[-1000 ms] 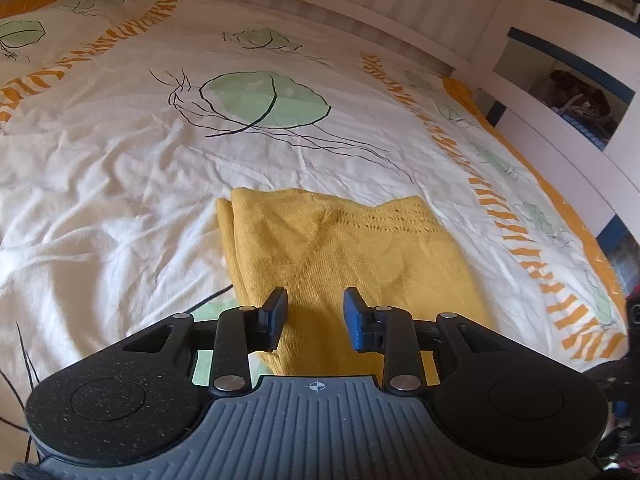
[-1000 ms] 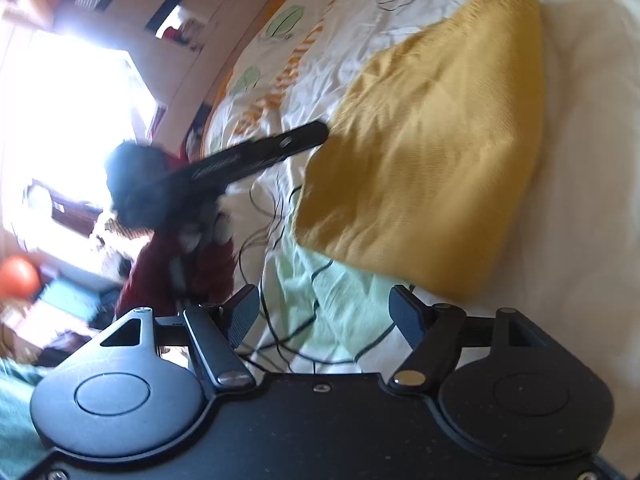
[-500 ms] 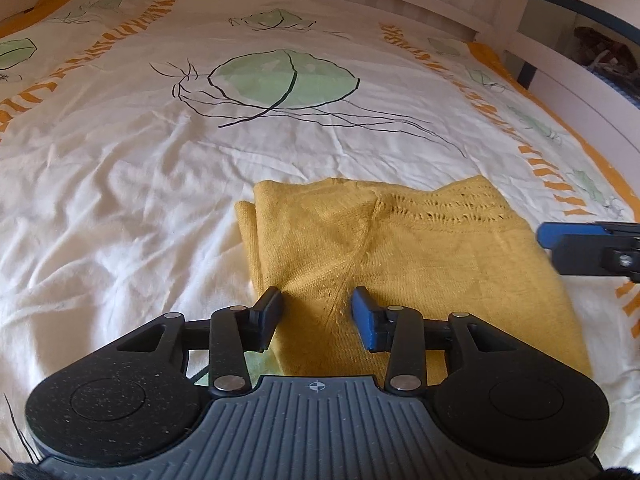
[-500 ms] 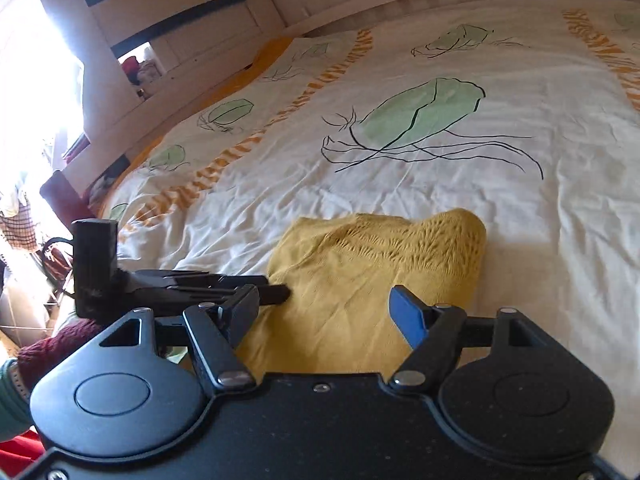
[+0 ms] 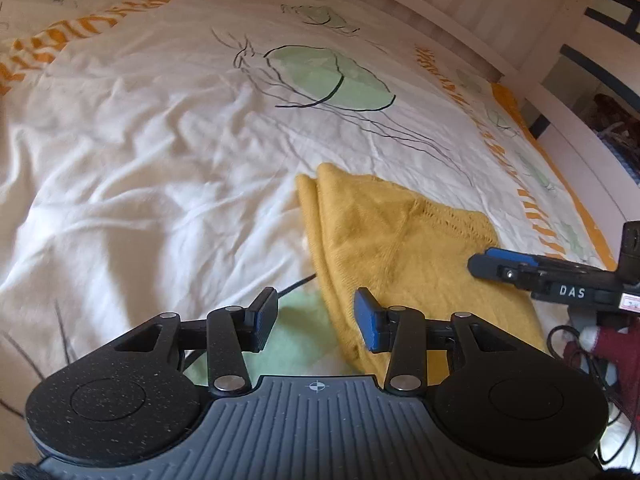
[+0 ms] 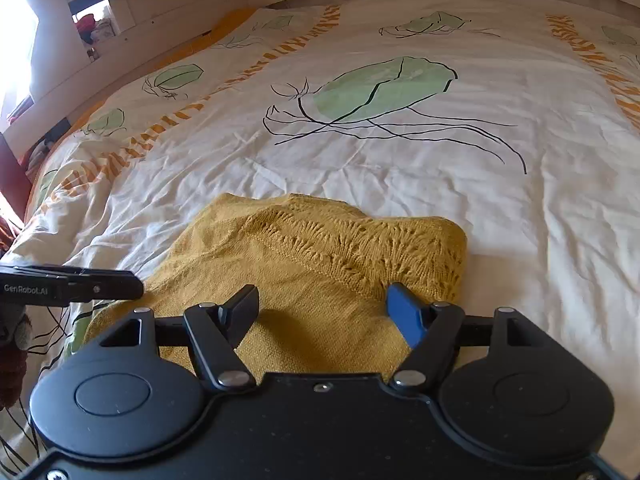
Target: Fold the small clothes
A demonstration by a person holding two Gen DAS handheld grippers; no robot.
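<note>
A yellow knitted garment [image 5: 400,248] lies folded on the bed, its lacy band [image 6: 352,248] towards the far side. My left gripper [image 5: 316,318] hovers open at the garment's left edge. That edge runs just inside the gap beside the right finger [image 5: 368,320], and no pad presses on it. My right gripper [image 6: 324,308] stands wide open low over the garment's near part, with cloth below the gap and nothing gripped. In the left wrist view the right gripper [image 5: 484,262] shows side-on at the garment's right side. The right wrist view has the left gripper [image 6: 128,286] at the garment's left.
The bed is covered by a rumpled white duvet [image 5: 160,160] with green leaf prints and orange stripes. A white bed frame [image 5: 440,12] runs along the far side, with shelves [image 5: 600,92] beyond. A dark red sleeve [image 5: 616,344] and black cables sit at the right.
The left gripper slid left from over the garment to its left edge, and its jaws widened a little. The right gripper swung from facing the room to facing along the bed over the garment.
</note>
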